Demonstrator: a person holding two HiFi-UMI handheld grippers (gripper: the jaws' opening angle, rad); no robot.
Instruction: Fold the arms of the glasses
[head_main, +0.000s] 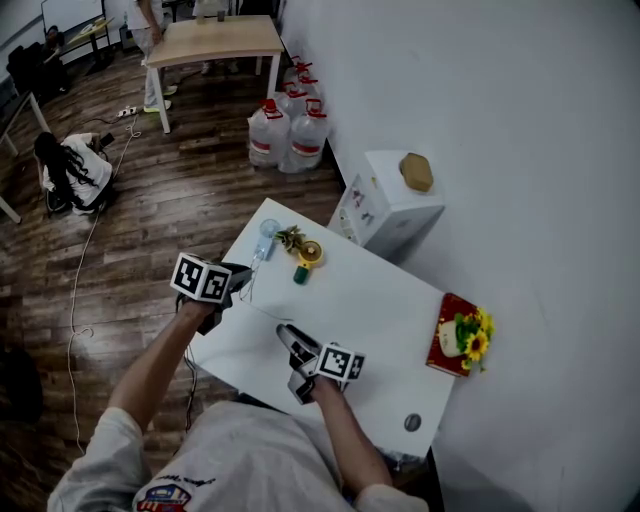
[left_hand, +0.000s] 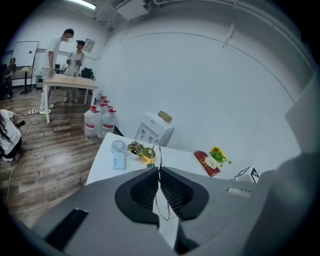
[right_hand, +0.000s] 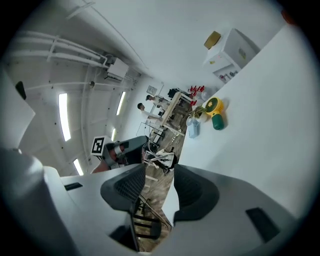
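Thin wire-rimmed glasses are pinched between the pads of my left gripper, which is shut on the frame; one rim loop sticks up past the fingertips. That gripper hovers over the left edge of the white table. In the right gripper view the left gripper shows with the glasses at its tip. My right gripper points toward them from a short way off, jaws apart with nothing between the pads. It sits near the table's front edge.
At the table's far corner lie a pale blue hand fan, a small plant and a yellow-green gadget. A red book with sunflowers lies at the right edge. A white box and water bottles stand beyond.
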